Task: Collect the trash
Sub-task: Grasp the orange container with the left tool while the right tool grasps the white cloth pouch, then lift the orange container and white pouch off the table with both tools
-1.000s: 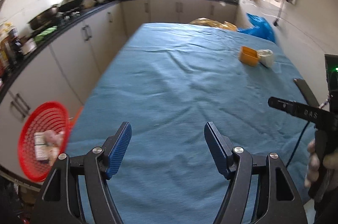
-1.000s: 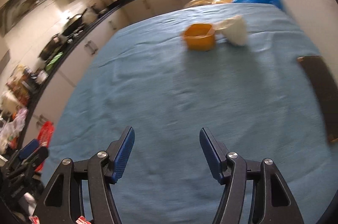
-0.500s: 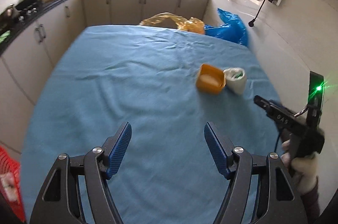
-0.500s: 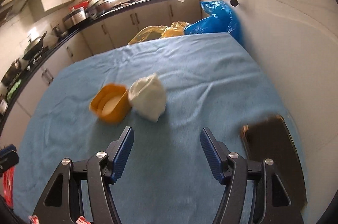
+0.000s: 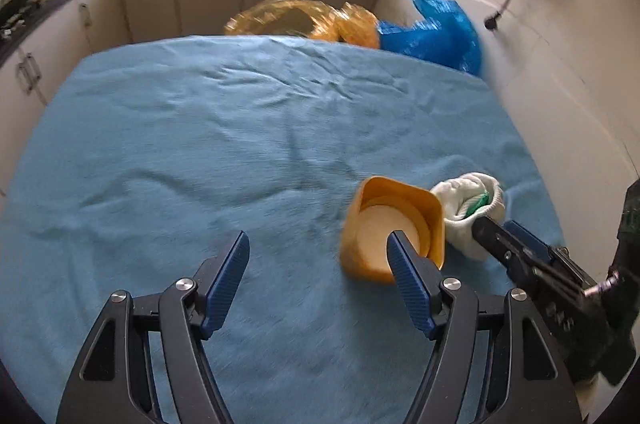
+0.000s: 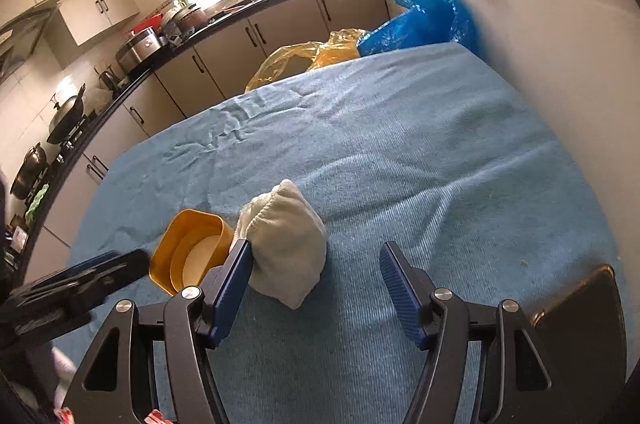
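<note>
An orange plastic container (image 5: 394,228) lies tipped on its side on the blue cloth, a white disc inside it. A white bundled cloth (image 5: 472,207) with something green in its mouth lies touching it on the right. My left gripper (image 5: 318,258) is open and empty, its right finger in front of the container. My right gripper (image 6: 316,266) is open and empty, its left finger (image 6: 234,272) right at the white bundle (image 6: 286,244), with the orange container (image 6: 190,250) further left. The right gripper's fingers show in the left view beside the bundle.
A blue-cloth table (image 6: 400,143) fills both views. A yellow plastic bag (image 5: 304,21) and a blue plastic bag (image 5: 436,31) sit beyond its far edge. A dark flat object (image 6: 580,320) lies at the table's right. Kitchen cabinets run left and back; a white wall stands right.
Both grippers have moved forward and closer to the orange container and white bundle, which now sit just ahead of the fingers. Both stay open.
</note>
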A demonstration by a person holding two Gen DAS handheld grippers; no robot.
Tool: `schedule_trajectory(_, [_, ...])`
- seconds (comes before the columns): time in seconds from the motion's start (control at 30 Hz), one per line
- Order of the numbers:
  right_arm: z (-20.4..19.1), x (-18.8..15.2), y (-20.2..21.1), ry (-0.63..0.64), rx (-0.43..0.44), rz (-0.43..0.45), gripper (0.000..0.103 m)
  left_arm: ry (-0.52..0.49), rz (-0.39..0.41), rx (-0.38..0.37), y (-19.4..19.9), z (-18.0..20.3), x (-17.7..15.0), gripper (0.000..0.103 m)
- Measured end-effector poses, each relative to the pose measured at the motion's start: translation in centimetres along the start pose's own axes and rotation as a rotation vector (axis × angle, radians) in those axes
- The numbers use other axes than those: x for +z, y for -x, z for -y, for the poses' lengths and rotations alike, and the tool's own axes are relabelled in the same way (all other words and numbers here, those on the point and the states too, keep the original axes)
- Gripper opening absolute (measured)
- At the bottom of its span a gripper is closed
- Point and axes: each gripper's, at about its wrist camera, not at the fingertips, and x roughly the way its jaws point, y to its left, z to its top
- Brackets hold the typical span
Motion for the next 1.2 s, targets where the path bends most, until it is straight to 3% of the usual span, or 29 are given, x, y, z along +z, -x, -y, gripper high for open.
schedule_trajectory(0.13, [-0.1,-0.1,-0.5,0.017,0.012,0.001,0.070,-0.031,-0.039,-0.020,-2.1,1.2,0.6,0.052])
schedule_trajectory(0.2, [-0.1,0.1,-1.0,0.024,0.022,0.003,0.070,-0.031,-0.065,-0.023,-3.0,1.4,0.6,0.039])
schedule_trajectory(0.27, [-0.4,0.1,-1.2,0.037,0.038,0.007,0.069,-0.024,-0.068,-0.020,-3.5,1.5,0.6,0.036])
schedule_trajectory(0.3, [-0.4,-0.1,-1.1,0.046,0.047,0.008,0.060,-0.021,-0.060,-0.014,-3.5,1.5,0.5,0.030])
schedule_trajectory(0.33, [-0.5,-0.2,-1.2,0.057,0.060,0.007,0.040,-0.011,-0.061,-0.003,-3.5,1.4,0.4,0.025])
schedule_trajectory(0.37, [-0.8,-0.3,-1.2,0.075,0.082,0.000,0.034,-0.001,-0.062,0.000,-3.4,1.3,0.3,0.013])
schedule_trajectory(0.4, [-1.1,-0.4,-1.1,0.085,0.080,0.001,0.033,0.015,-0.066,-0.009,-3.3,1.1,0.1,0.008])
schedule_trajectory(0.5, [-1.8,-0.8,-0.4,0.119,0.073,0.027,0.026,0.031,-0.061,-0.002,-2.4,0.7,-0.5,0.008])
schedule_trajectory(0.67, [-2.6,-1.5,0.2,0.163,0.056,0.051,0.025,0.025,-0.054,0.020,0.1,0.2,-2.3,0.008])
schedule_trajectory(0.93, [-3.0,-2.8,0.9,0.155,0.023,0.004,0.021,0.033,-0.054,0.067,5.9,-2.2,-7.5,0.008])
schedule_trajectory(1.2, [-5.9,-6.3,6.9,0.230,0.058,-0.032,0.021,0.098,-0.022,0.069,11.6,-5.5,-13.0,0.008])
